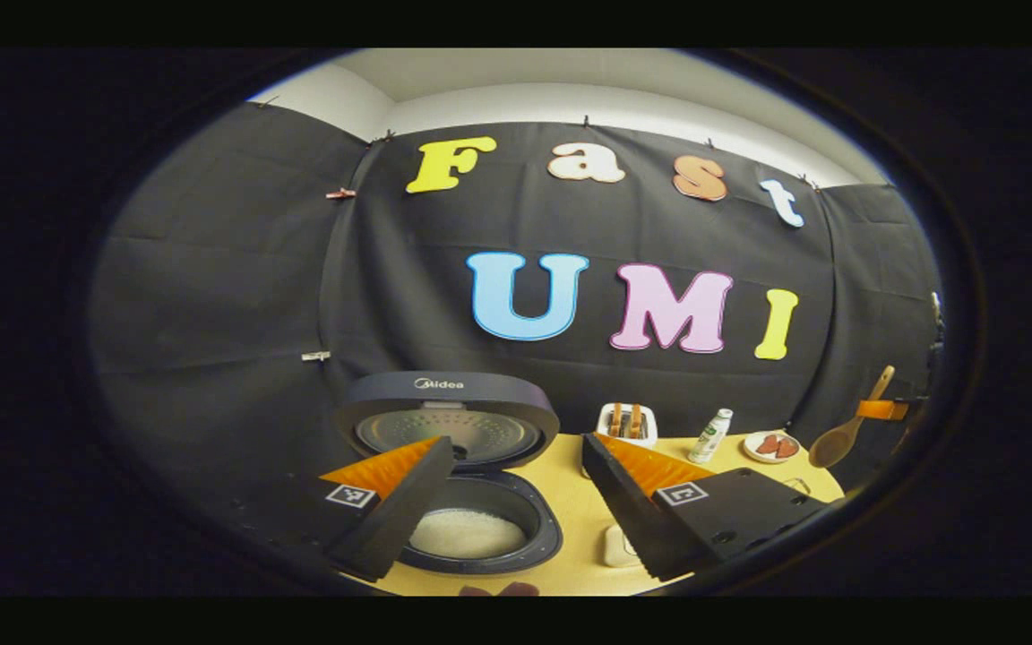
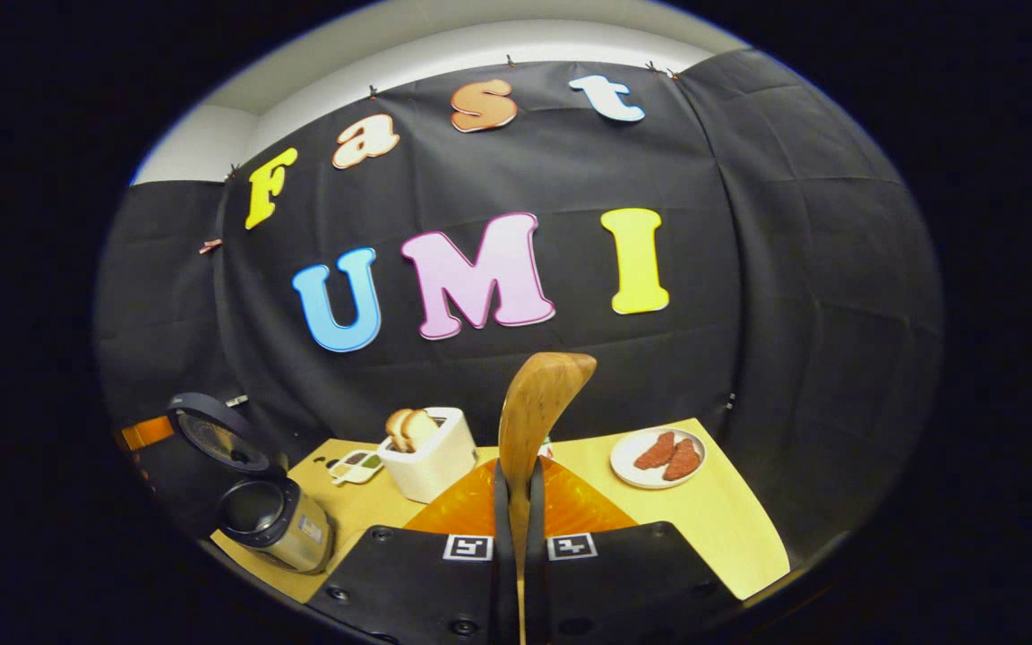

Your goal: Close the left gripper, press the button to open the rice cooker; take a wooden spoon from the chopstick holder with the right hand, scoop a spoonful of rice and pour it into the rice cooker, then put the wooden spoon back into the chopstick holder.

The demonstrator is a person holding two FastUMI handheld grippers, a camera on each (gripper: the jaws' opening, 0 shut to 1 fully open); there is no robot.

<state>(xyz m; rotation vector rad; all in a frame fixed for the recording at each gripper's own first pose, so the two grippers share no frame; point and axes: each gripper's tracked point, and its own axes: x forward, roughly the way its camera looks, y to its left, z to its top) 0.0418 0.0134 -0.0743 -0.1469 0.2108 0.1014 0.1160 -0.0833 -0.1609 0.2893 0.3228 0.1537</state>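
Rice cooker (image 1: 449, 466): stands at the left of the yellow table (image 1: 574, 511), lid up, white rice lying in the inner pot.
Left gripper (image 1: 516, 497): fingers spread apart, holding nothing, hovering just over the cooker's open pot.
Toaster (image 2: 431, 452): near the middle of the table in the right gripper view, two slices standing in it.
Right gripper (image 2: 516, 528): fingers closed together on the handle of the wooden spoon (image 2: 534, 408), bowl raised above the table.
Plate (image 2: 657, 457): at the right, with reddish pieces on it.
Chopstick holder: I cannot tell where it stands.
Step in hand: the cooker is already open and the spoon is taken; whether the bowl carries rice cannot be told, so this looks like the carry between scooping and pouring.
Next move: it probably calls for bringing the spoon leftward over the pot and tipping it, keeping the bowl level until then.
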